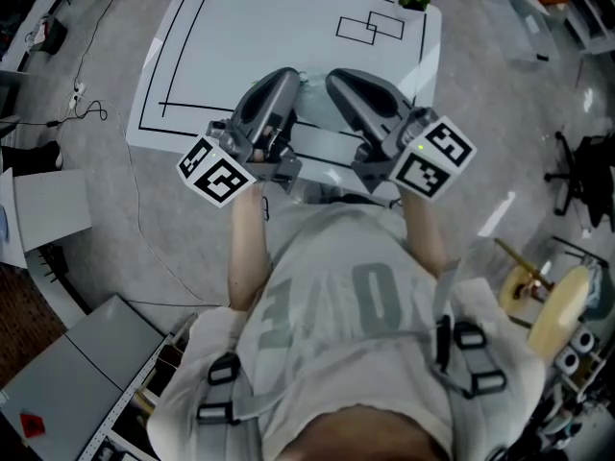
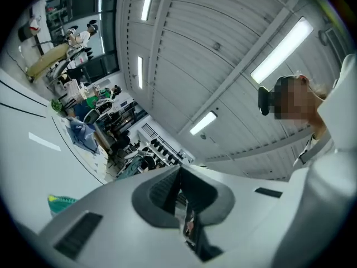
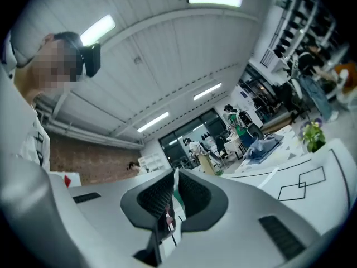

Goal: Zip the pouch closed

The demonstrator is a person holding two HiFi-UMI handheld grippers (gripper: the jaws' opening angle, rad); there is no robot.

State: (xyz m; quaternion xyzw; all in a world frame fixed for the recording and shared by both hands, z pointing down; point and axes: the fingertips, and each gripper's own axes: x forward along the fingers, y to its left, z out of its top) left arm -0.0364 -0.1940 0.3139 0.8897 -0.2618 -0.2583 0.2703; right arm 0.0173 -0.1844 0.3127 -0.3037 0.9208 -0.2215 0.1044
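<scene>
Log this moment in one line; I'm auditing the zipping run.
left tongs: shut on pouch | right tongs: shut on pouch | both held over table near edge | zipper state: unseen

White table (image 1: 269,36) with black lines; grey left gripper (image 2: 179,197) (black-and-white marker cube (image 1: 219,173)).
</scene>
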